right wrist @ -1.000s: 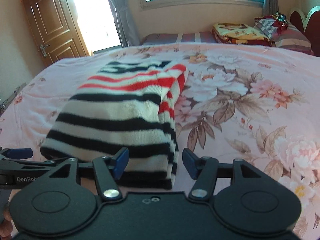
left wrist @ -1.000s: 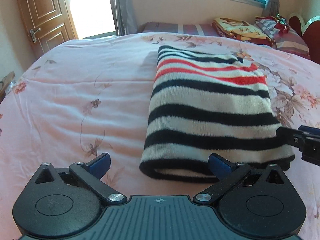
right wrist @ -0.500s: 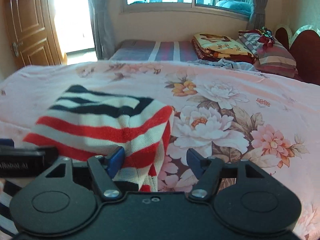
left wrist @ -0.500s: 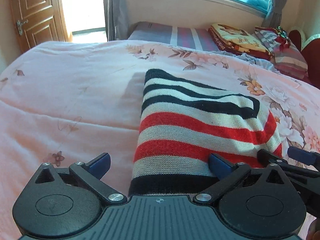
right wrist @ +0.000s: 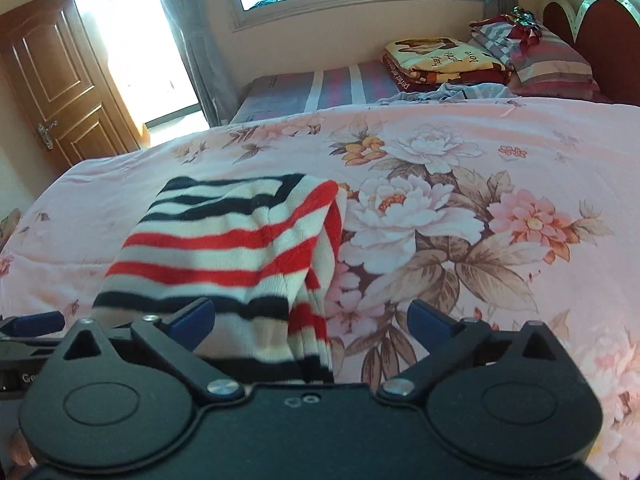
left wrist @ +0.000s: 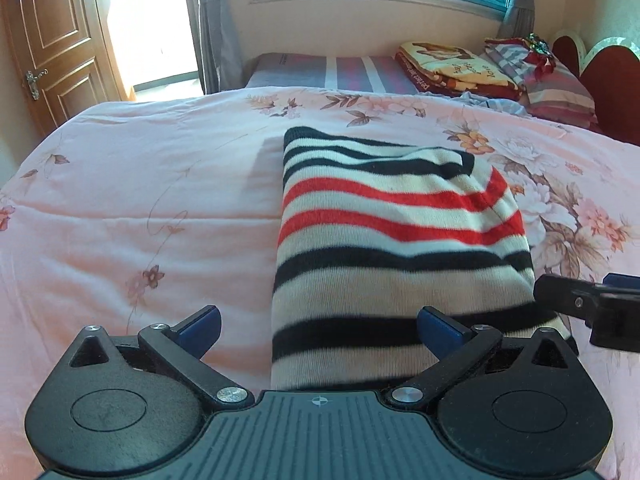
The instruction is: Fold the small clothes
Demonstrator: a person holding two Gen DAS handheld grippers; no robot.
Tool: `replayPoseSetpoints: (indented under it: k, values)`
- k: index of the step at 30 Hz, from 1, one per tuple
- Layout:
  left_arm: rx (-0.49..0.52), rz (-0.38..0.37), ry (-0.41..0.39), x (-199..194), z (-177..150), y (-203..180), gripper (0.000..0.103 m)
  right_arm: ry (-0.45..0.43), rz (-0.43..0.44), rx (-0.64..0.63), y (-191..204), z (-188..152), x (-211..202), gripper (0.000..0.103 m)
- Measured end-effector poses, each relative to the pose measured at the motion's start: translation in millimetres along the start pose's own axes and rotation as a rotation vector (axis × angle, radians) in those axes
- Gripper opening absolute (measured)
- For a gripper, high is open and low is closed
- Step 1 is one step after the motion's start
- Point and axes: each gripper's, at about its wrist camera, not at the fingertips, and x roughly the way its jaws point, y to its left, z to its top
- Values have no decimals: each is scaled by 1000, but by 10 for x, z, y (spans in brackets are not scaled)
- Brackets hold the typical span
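Striped knit garment [left wrist: 396, 248] lies on the pink floral bedspread [left wrist: 140, 200], doubled into a compact rectangle; black, cream and red bands run across it; its near end passes under the front of the left tool [left wrist: 318, 330] and sits between that tool's blue pads, which stand wide apart and press on nothing; left tool open, holding nothing; right tool [right wrist: 310, 320] has its jaws opening at this moment, the garment's right-hand edge lying between the pads but not pinched, so I read it as just let go; that edge shows loose layers, slightly ragged, one flap hanging beside the main stack; the right tool's finger shows at the left tool's right side, just beside the garment; beyond both tools, well apart from the work: folded blankets [left wrist: 460, 66], pillows, window, wooden door [left wrist: 56, 36]; judgement: the main folds look done and the piece is set down; what may be left is tidying the uneven right edge, or one more halving; no other small clothes in view.
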Motion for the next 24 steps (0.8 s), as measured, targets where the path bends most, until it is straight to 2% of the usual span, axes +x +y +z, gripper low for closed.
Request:
replayPoseSetpoints:
  k: [5, 7, 15, 20, 24]
  values:
    - [-57, 7, 14, -353, -335, 23, 103, 92, -14, -98, 112, -341, -202, 102]
    - [-65, 17, -2, -579, -464, 12, 103, 107, 11, -99, 116, -453, -357, 102]
    - [-31, 32, -118, -1829, -897, -132, 103, -8, 150, -197, 193, -857, -1601, 102]
    - [-85, 6, -145, -2543, -1172, -85, 103, -115, 71, -280, 319, -1071, -2444, 102]
    - [-77, 47, -173, -2968, -1389, -104, 103, -204, 30, -289, 384, -1232, -2948, 102]
